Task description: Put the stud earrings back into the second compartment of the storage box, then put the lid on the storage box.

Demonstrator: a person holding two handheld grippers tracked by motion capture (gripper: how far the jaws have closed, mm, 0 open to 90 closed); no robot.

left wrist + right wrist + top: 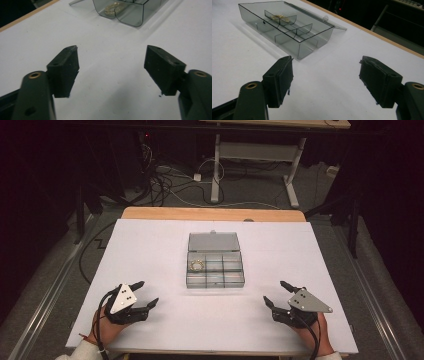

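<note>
Nearest the person, both hands rest on the white-covered desk (pixel 165 320). The left gripper (pixel 148 293) sits at the near left with its black fingers (pixel 65 65) spread wide and nothing between them. The right gripper (pixel 276 292) mirrors it at the near right, its fingers (pixel 280 75) equally wide and empty. Both point inward toward the middle of the desk.

Farther on, well apart from either gripper, lies the smoky transparent plastic compartment box (pixel 215 268), its hinged lid (pixel 214 242) already swung open and lying flat behind it. In the back-left compartment sits a small coiled gold-coloured beaded bracelet (pixel 196 265); the other compartments look empty.

Judging from this, the work on the box has hardly begun or sits at a pause: the lid is open, the bracelet lies in its compartment, and neither gripper touches anything. What remains would be reaching in toward the box.
</note>
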